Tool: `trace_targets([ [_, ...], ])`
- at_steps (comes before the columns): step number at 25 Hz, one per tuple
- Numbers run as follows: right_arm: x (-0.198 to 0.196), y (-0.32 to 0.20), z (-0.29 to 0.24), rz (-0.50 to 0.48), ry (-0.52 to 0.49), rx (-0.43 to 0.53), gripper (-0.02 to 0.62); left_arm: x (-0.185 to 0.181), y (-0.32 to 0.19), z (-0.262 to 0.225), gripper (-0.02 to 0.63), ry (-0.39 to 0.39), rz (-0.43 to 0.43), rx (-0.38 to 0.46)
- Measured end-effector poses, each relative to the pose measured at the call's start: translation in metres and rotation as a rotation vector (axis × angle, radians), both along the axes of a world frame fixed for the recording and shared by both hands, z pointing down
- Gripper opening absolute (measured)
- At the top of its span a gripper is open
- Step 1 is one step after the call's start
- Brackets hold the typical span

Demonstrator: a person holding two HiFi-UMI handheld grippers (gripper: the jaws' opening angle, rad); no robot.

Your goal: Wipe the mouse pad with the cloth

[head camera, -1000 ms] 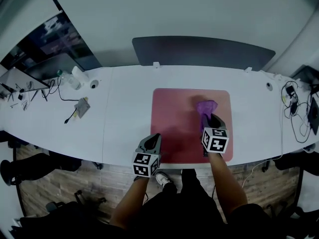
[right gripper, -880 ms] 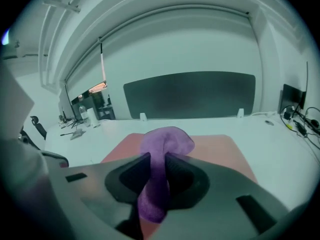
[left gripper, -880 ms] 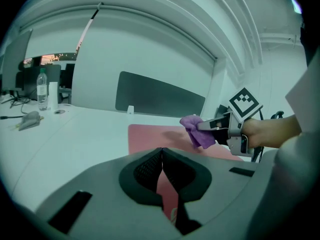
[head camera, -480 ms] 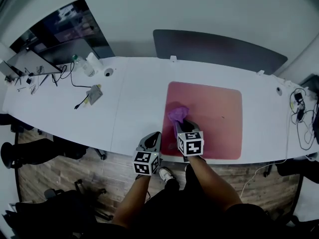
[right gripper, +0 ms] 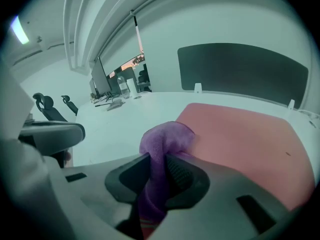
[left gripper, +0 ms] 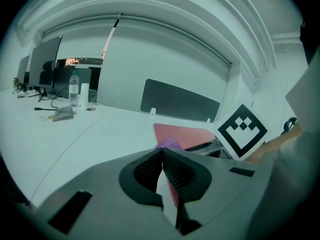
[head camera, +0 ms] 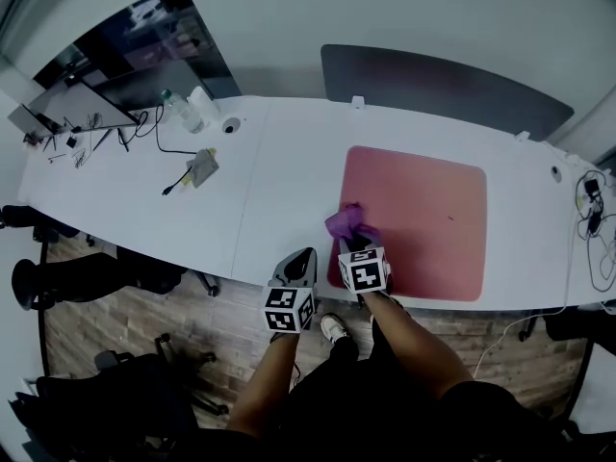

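On the desk [head camera: 279, 200], the pad [head camera: 423, 219] lies right of centre, close to the front edge. The cloth [head camera: 346, 223] sits on the pad's front-left part, pinched in the right gripper [head camera: 354, 243]. The left gripper [head camera: 304, 258] is just left of it, off the pad, at the desk's front edge. A divider [head camera: 443, 80] stands behind the pad. The bottle [head camera: 173, 110] and monitor [head camera: 144, 56] are at far left, cables [head camera: 592, 210] at far right.

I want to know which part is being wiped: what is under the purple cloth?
The purple cloth, clamped in the right gripper, lies on the red mouse pad near its left edge. The pad surface directly beneath the bunched cloth is covered and cannot be seen.
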State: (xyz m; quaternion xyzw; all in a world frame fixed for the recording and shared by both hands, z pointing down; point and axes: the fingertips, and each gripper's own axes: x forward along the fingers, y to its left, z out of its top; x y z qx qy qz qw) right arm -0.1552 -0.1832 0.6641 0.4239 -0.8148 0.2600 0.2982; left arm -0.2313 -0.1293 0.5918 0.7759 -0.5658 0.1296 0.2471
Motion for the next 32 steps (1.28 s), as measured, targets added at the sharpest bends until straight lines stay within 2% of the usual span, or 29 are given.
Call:
trace_targets([
  [7, 0.038, -0.007, 0.007, 0.084, 0.043, 0.012, 0.091, 0.013, -0.003, 0.005, 0.021, 0.003, 0.016, -0.010],
  [15, 0.101, -0.011, 0.011, 0.181, 0.073, 0.031, 0.089, 0.046, -0.015, 0.006, 0.021, 0.008, 0.087, -0.009],
  [22, 0.161, -0.007, 0.010, 0.236, 0.108, 0.050, 0.089, 0.077, -0.022, 0.006, 0.021, 0.015, 0.147, -0.013],
  [27, 0.212, -0.005, 0.012, 0.335, 0.093, 0.036, 0.089, 0.102, -0.031, 0.001, 0.021, 0.022, 0.198, -0.006],
  [32, 0.271, 0.005, 0.011, 0.431, 0.126, 0.036, 0.089, 0.129, -0.039, -0.001, 0.021, 0.021, 0.251, -0.002],
])
